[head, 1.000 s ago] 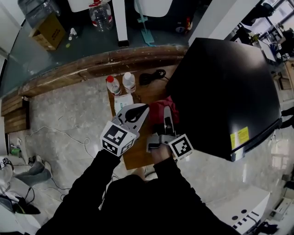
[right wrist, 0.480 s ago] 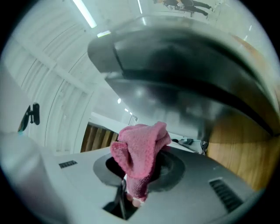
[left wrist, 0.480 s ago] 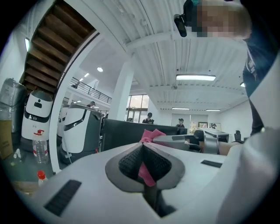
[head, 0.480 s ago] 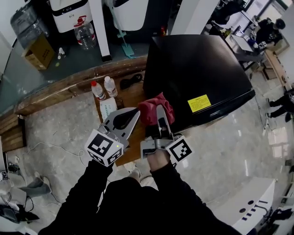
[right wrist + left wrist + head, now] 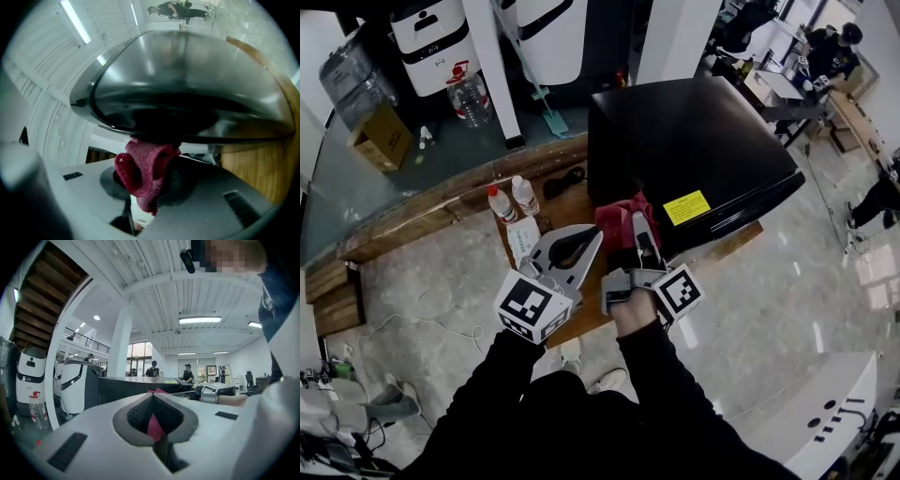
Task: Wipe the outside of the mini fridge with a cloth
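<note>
Grey marble floor (image 5: pixel 787 300), white ribbed ceiling (image 5: pixel 154 296)

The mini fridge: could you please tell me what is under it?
A wooden table shows beside and past the mini fridge, which stands on it. The tabletop beneath is covered, so anything there cannot be seen.

You've got bright, even ceiling strip light (image 5: pixel 200 320) w/ glare on mini fridge (image 5: pixel 187 65); edges fisheye-warped, cloth (image 5: pixel 145 168) blurry up close.
</note>
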`<state>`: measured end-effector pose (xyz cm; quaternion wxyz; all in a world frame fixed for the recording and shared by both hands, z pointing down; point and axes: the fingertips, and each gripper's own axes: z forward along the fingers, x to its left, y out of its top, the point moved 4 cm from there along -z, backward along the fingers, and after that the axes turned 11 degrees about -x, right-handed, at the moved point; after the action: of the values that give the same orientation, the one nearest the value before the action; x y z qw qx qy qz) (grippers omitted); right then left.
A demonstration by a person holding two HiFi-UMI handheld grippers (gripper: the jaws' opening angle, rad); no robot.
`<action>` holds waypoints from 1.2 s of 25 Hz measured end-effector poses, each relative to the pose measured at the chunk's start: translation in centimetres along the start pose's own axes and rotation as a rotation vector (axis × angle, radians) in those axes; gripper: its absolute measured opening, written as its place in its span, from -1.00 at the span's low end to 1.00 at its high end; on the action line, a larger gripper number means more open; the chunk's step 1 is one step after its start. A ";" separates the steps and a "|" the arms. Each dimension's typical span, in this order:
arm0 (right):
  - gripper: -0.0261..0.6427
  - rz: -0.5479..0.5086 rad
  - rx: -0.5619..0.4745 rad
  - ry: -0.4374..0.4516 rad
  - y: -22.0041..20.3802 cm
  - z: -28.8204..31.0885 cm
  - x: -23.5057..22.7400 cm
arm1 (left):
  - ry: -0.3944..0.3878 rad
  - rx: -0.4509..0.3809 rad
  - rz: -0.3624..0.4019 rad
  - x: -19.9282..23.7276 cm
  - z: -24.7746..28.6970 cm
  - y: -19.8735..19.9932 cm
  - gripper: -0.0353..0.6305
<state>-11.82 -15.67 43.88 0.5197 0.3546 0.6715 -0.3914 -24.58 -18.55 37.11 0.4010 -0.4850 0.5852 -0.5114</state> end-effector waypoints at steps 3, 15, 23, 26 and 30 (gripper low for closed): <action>-0.64 0.023 -0.019 -0.020 -0.3 0.3 -1.8 | -0.030 0.020 -0.017 0.8 0.6 -1.7 -0.88; -0.64 -0.011 -0.060 -0.217 -2.7 0.4 -14.4 | -0.118 0.157 -0.103 4.4 2.2 -14.3 -0.88; -0.64 0.021 -0.055 -0.326 -3.8 -1.1 -23.5 | -0.135 0.286 -0.196 4.7 2.0 -24.2 -0.88; -0.64 0.013 -0.052 -0.366 -4.0 -1.9 -25.9 | -0.144 0.323 -0.206 4.4 1.6 -26.6 -0.88; -0.64 0.008 -0.053 -0.415 -4.5 -2.2 -28.9 | -0.151 0.355 -0.218 4.5 1.3 -29.0 -0.88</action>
<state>-10.66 -17.74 73.15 0.6576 0.2551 0.5588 -0.4362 -19.67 -23.40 65.61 0.4650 -0.5043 0.3984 -0.6089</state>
